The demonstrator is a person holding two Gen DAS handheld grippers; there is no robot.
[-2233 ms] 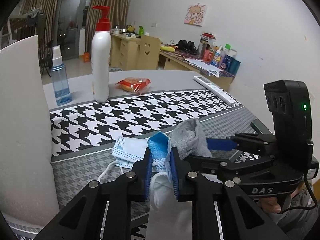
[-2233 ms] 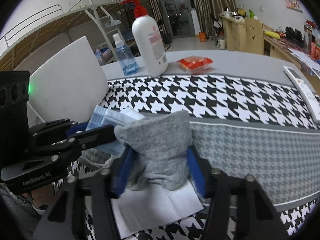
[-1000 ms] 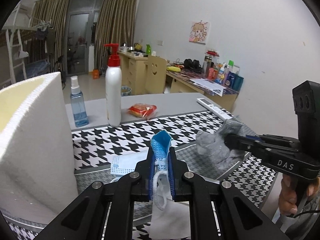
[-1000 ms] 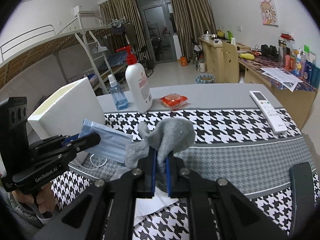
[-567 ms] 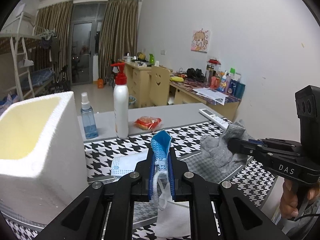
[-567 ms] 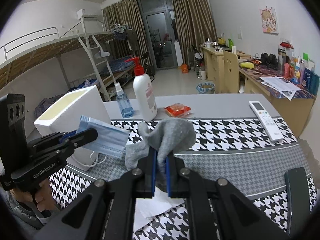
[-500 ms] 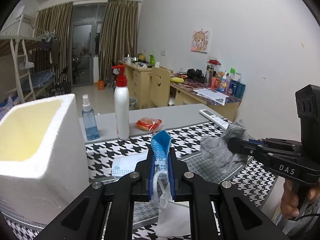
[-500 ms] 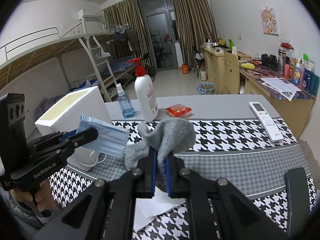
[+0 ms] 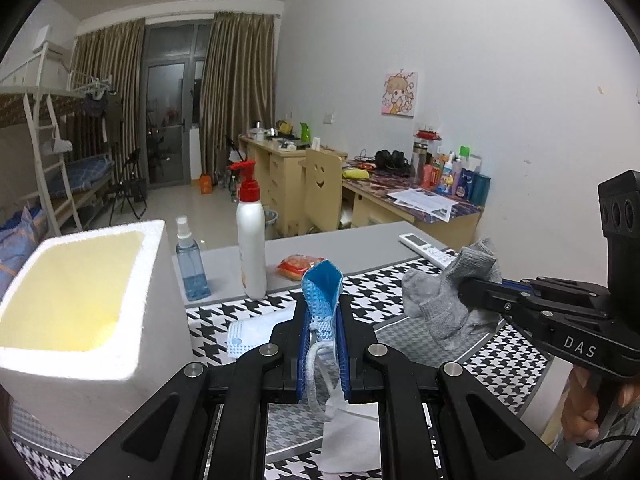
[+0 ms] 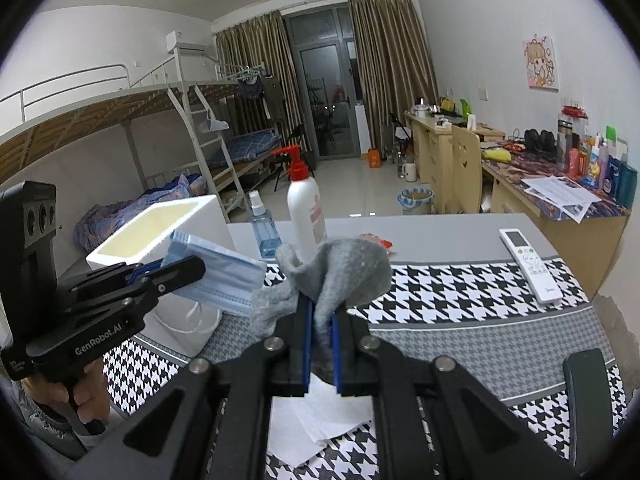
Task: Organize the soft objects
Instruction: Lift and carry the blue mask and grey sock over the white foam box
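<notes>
My left gripper [image 9: 322,314] is shut on a folded blue face mask [image 9: 322,286], held up above the houndstooth table with its ear loops dangling. My right gripper [image 10: 322,314] is shut on a grey sock [image 10: 344,272], also lifted off the table. In the left wrist view the sock [image 9: 444,304] hangs to the right of the mask. In the right wrist view the mask [image 10: 218,278] sits left of the sock. A white foam box [image 9: 168,288] with an open top stands at the left, level with or below both items. Another mask [image 9: 256,330] lies on the table.
A white tissue [image 10: 312,420] lies under the grippers. Behind stand a pump bottle [image 9: 251,248], a blue spray bottle [image 9: 191,266], an orange snack packet [image 9: 300,266] and a remote [image 10: 528,256]. A dark flat object [image 10: 588,400] lies near the right front edge.
Both grippers have risen from the table with the mask and the sock gripped. The foam box's open top has come into view below the left gripper.
</notes>
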